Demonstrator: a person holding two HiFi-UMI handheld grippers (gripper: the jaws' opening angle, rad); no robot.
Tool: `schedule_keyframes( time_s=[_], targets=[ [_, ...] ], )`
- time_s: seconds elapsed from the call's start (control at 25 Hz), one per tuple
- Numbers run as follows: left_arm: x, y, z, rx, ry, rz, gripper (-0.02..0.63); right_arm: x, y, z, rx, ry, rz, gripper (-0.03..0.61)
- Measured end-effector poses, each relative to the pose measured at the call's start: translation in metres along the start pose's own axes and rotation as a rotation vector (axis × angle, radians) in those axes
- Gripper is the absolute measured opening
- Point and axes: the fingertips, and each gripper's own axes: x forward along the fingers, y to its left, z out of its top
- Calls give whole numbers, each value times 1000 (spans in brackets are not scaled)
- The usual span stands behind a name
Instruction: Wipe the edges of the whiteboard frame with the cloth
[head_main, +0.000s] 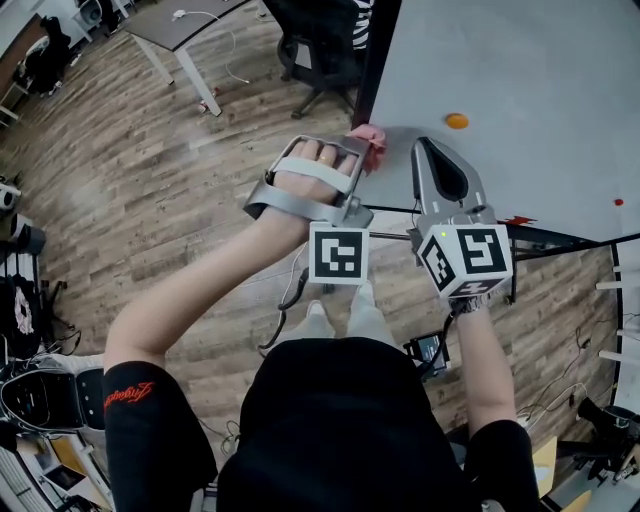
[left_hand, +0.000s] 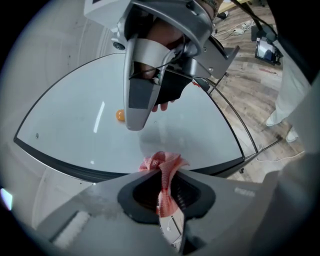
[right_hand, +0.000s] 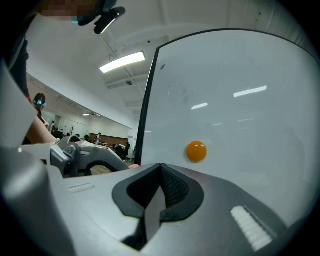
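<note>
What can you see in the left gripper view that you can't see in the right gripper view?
Only the left gripper view shows the pink cloth pinched in the shut jaws of the left gripper, and the wooden floor.

Only the right gripper view shows the ceiling light, and a close look along the right gripper, whose jaws are shut on nothing.

Both views show the whiteboard, its dark frame and the orange dot on the board.
</note>
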Motion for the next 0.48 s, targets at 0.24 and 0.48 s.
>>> schedule_keyframes(
  time_s=[0.24,0.48],
  targets=[
    [7,-12,-3,-17,21,-19,46,7,5,-8,-9,7,33,2],
    [9,-17,-6,-31,46,-38,46,10,6,-17,7,28,61,2]
  ],
)
